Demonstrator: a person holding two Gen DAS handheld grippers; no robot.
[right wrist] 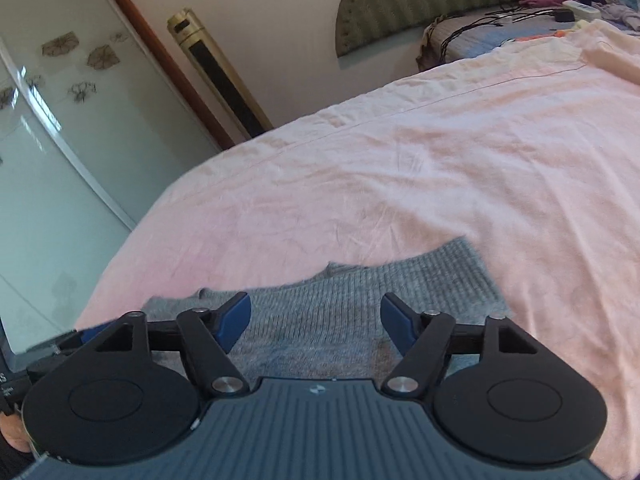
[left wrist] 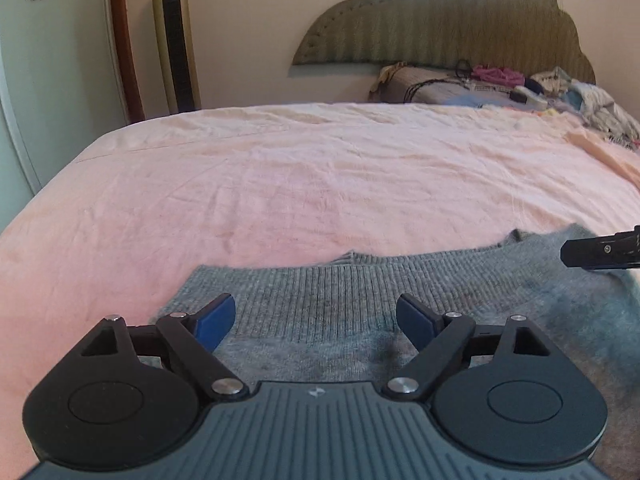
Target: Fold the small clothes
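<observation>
A grey knitted garment [left wrist: 360,300] with a ribbed band lies flat on the pink bed sheet [left wrist: 280,168], near the front edge. My left gripper [left wrist: 316,320] is open, its blue pads spread just above the ribbed band, holding nothing. The tip of the right gripper [left wrist: 600,252] shows at the right edge of the left wrist view, over the garment's right part. In the right wrist view the same garment [right wrist: 340,304] lies under my open right gripper [right wrist: 316,320], which is empty. Part of the left gripper [right wrist: 60,344] shows at the lower left there.
The pink sheet [right wrist: 440,168] covers a wide bed. A heap of clothes, cables and a pillow [left wrist: 500,84] lies at the far right by the padded headboard [left wrist: 440,32]. A gold tower fan [left wrist: 176,36] and a wardrobe door [right wrist: 60,140] stand at the left.
</observation>
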